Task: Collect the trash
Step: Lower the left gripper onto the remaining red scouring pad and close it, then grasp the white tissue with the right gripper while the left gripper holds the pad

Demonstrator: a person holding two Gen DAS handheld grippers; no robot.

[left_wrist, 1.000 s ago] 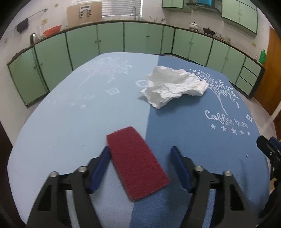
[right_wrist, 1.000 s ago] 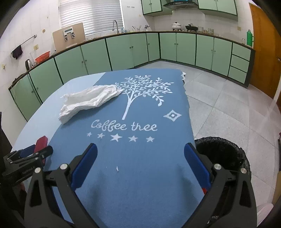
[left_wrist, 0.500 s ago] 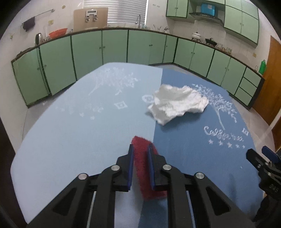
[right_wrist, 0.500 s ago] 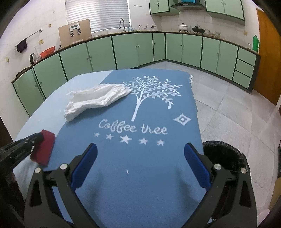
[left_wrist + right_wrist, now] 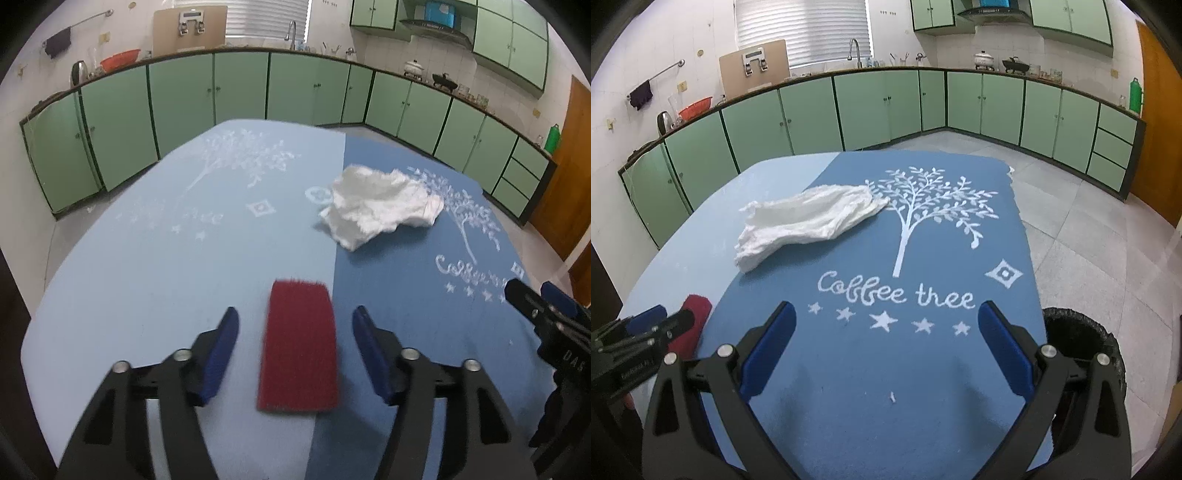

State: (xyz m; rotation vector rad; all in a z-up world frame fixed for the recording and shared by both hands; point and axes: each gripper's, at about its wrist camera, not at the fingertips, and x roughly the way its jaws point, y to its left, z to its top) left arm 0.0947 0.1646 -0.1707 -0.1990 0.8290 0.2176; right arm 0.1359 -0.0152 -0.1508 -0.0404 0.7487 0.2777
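While my left gripper (image 5: 295, 321) stands wide around the red pad (image 5: 298, 347), the white tissue (image 5: 380, 205) lies beyond. My right gripper (image 5: 886, 314) gapes wide, holding nothing.

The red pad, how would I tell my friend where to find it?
Look at the two-tone blue tablecloth on the table, where light blue meets dark blue. The red pad lies flat on that seam, between the open fingers of the left gripper. It's a dark red rectangle; the crumpled white tissue lies farther away.
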